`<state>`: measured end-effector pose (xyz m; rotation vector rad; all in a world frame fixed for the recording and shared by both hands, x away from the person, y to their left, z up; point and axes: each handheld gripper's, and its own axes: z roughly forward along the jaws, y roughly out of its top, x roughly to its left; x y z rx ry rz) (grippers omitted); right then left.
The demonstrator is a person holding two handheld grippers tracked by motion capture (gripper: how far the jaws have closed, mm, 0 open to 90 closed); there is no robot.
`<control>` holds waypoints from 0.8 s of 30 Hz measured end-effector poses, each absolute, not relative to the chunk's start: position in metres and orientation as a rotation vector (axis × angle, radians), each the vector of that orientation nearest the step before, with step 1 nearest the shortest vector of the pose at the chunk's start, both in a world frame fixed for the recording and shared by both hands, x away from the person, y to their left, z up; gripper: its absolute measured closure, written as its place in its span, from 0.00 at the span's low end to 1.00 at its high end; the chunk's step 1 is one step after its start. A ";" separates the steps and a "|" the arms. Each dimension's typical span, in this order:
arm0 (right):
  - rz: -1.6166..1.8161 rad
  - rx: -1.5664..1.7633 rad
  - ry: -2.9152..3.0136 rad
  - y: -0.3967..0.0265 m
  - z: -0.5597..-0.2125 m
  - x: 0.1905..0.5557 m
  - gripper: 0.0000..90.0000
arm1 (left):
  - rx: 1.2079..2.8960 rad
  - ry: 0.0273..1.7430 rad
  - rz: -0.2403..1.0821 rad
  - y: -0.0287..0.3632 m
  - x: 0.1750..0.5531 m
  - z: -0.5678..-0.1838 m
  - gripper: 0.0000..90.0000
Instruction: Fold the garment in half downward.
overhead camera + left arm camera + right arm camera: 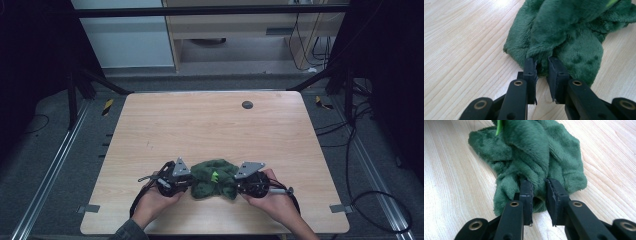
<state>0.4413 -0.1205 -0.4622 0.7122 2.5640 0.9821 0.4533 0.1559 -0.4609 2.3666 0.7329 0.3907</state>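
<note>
- Where the pale wood worktop (210, 125) meets its near edge, left hand (150, 200) coming in from the bottom, wrapped round the left gripper (191, 183).
- Left gripper: jaws narrowed to a small gap, pinching a fold of the dark green plush cloth (564, 37) between the pads; grey three-cornered plate on top, jaws pointing right toward the cloth.
- Cloth (215, 178) bunched in a rumpled heap on the worktop, near the front edge, between the two grippers and touching both; small bright green tag (215, 175) on its upper folds.
- In the right gripper view, same cloth (531, 152) piled ahead of the jaws, a strip of bright green at the top edge.
- Right gripper (239, 184): jaws drawn close with a slight gap, nipping a fold of the cloth at its other end; grey plate on top, jaws pointing left.
- Right hand (275, 200) behind it, near the worktop's front edge.
- Farther back and right of centre, a small dark round disc (247, 104) on the worktop, well apart from the cloth.
</note>
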 end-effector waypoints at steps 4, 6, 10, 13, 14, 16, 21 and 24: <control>0.985 0.720 2.556 -0.124 -0.462 0.442 0.82 | 2.365 0.737 0.384 0.157 0.454 -0.462 0.85; 0.974 0.731 2.554 -0.125 -0.462 0.442 0.82 | 2.359 0.740 0.386 0.157 0.454 -0.462 0.85; 0.972 0.730 2.554 -0.125 -0.463 0.444 0.81 | 2.361 0.746 0.388 0.159 0.455 -0.463 0.85; 0.973 0.735 2.547 -0.126 -0.463 0.446 0.80 | 2.360 0.750 0.387 0.161 0.455 -0.464 0.85; 0.974 0.741 2.545 -0.126 -0.462 0.446 0.79 | 2.361 0.751 0.388 0.161 0.455 -0.464 0.85; 0.966 0.752 2.535 -0.127 -0.462 0.448 0.77 | 2.358 0.753 0.390 0.161 0.456 -0.465 0.85; 0.966 0.766 2.520 -0.126 -0.462 0.450 0.73 | 2.350 0.755 0.396 0.162 0.457 -0.465 0.85; 0.971 0.755 2.524 -0.126 -0.462 0.450 0.72 | 2.343 0.753 0.395 0.164 0.457 -0.465 0.85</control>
